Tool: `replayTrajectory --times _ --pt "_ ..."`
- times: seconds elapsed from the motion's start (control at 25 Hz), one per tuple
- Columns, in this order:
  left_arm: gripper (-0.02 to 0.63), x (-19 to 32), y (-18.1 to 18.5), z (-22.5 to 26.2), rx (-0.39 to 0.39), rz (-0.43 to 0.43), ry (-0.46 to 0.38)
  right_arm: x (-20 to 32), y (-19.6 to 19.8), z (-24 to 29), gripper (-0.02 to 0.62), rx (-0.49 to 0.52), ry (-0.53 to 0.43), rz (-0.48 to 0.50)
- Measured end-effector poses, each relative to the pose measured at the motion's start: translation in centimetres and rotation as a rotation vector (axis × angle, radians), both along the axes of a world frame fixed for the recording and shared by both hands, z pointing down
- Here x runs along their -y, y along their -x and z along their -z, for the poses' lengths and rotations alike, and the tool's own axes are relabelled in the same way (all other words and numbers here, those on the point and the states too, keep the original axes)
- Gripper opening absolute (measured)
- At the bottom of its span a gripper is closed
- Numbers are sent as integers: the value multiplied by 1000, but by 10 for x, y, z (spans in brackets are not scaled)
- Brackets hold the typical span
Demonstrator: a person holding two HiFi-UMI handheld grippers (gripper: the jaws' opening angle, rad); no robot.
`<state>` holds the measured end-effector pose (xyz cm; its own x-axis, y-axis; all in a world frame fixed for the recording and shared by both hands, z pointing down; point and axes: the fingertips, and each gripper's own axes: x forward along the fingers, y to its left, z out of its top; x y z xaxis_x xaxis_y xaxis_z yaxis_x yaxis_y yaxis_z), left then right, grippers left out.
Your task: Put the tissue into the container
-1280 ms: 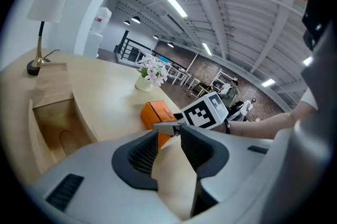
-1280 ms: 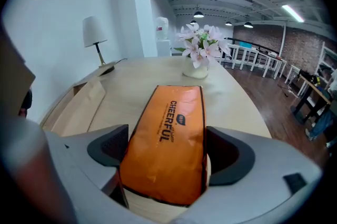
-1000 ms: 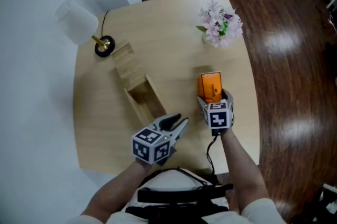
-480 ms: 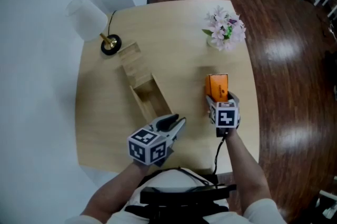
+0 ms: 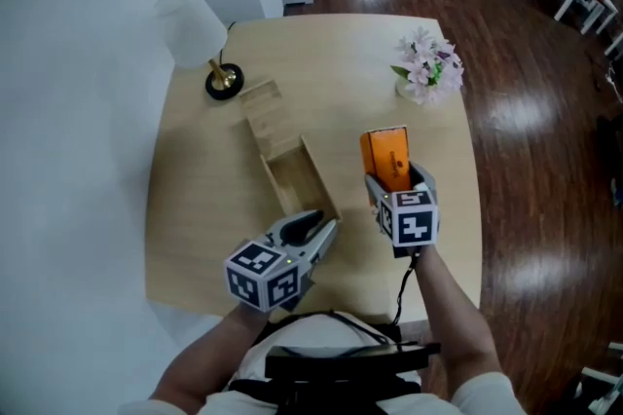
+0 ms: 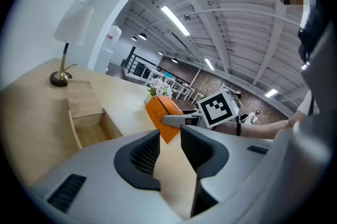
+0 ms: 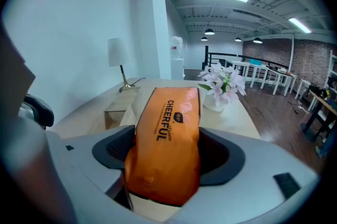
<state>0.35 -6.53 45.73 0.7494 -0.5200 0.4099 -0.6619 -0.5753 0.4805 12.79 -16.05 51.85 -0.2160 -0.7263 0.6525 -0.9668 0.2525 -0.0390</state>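
orange tissue pack (image 5: 386,157) held up off the counter (image 5: 195,189), pinched in the right gripper (image 5: 394,179), whose jaws just closed in on it. open wooden container (image 5: 321,174) just left. left gripper (image 5: 326,226) at the container's near end, jaws slightly spread, nothing between.

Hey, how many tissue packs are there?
1. The orange tissue pack is clamped in the right claw, over the table's right side. The wooden container looks empty, so none seems hidden.

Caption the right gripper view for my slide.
Right gripper, fingers just closed on the orange tissue pack, holds it above the table; wooden container and lamp behind.
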Motion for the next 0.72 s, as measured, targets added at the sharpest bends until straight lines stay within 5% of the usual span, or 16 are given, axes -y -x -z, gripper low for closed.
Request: replayTrajectory --times 0.4,0.72 --pt "126 -12 86 0 2 108 -3 -7 130 0 382 -6 3 194" --pt "126 -18 128 -7 -9 141 20 -12 185 -22 382 -38 63 253"
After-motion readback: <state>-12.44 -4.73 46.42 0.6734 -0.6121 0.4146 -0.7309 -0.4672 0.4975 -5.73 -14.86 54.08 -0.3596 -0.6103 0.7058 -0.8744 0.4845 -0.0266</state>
